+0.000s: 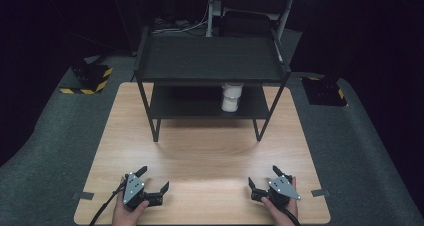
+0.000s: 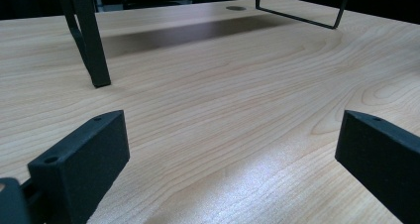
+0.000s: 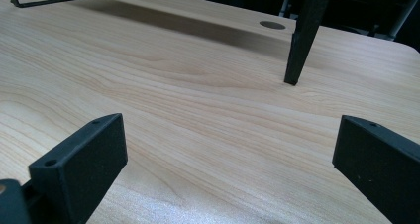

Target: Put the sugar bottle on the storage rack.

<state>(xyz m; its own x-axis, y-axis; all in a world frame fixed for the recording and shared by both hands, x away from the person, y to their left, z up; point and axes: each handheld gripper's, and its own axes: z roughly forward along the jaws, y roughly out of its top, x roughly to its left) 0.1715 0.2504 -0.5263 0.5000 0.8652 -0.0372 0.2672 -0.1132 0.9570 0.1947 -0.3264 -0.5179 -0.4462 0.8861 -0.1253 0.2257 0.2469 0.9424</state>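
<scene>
Left claw (image 1: pixel 152 180): jaws spread wide, nothing between them. It rests low over the near edge of the table (image 1: pixel 200 151), held in the person's left hand (image 1: pixel 127 212). In the left gripper view the two black jaws frame bare wood grain, with no object touching either.

Right claw (image 1: pixel 263 180): likewise spread wide and holding nothing, low over the near edge on the opposite side, in the person's right hand (image 1: pixel 277 208). The right gripper view shows the same: bare wood between the jaws.

The two claws sit well apart from each other, both pointing toward the far half of the table.

Farther out stands a black two-tier rack (image 1: pixel 210 61) on the far half of the table. One of its legs (image 2: pixel 91 50) shows ahead in the left gripper view, another (image 3: pixel 302 40) in the right gripper view. The upper shelf appears bare.

On the lower shelf, right of centre and partly hidden by the upper shelf's front edge, stands a white container (image 1: pixel 231 97), upright as far as can be told. What kind of container it is cannot be made out. It is the only loose item present and lies well apart from both claws.

Assessment: work on the container has not begun. No reach, contact or grasp is in evidence. The whole job remains, most likely an approach under the upper shelf, a grip on the container and its withdrawal.
</scene>
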